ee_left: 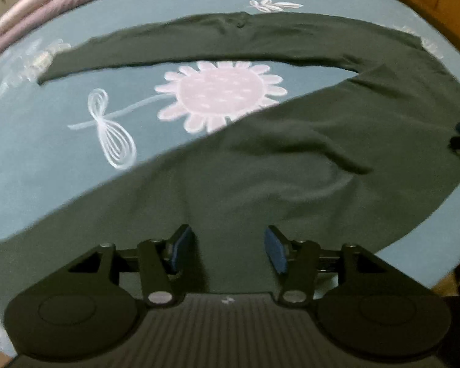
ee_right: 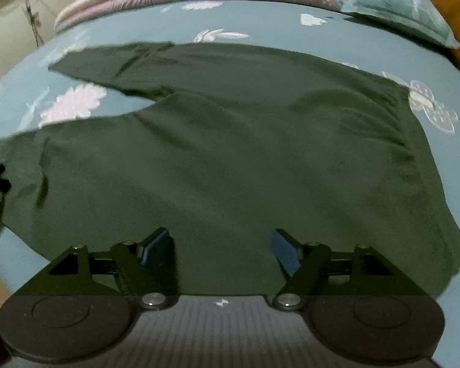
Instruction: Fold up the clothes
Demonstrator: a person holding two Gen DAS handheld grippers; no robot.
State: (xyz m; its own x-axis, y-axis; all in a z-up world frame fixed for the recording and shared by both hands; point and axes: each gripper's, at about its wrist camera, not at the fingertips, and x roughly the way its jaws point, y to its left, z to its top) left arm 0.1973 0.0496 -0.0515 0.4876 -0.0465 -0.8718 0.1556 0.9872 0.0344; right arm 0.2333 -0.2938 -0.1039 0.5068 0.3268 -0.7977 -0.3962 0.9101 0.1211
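A dark green, soft-knit long-sleeved garment (ee_left: 306,165) is lying spread flat on a teal bedsheet printed with pale flowers (ee_left: 61,159). Its broad body is stretching diagonally across the bed, showing a few shallow creases. One long sleeve (ee_left: 199,46) is reaching out straight along the far side, leaving a wedge of sheet bare between sleeve and body. The garment's edges are looking slightly blurred.
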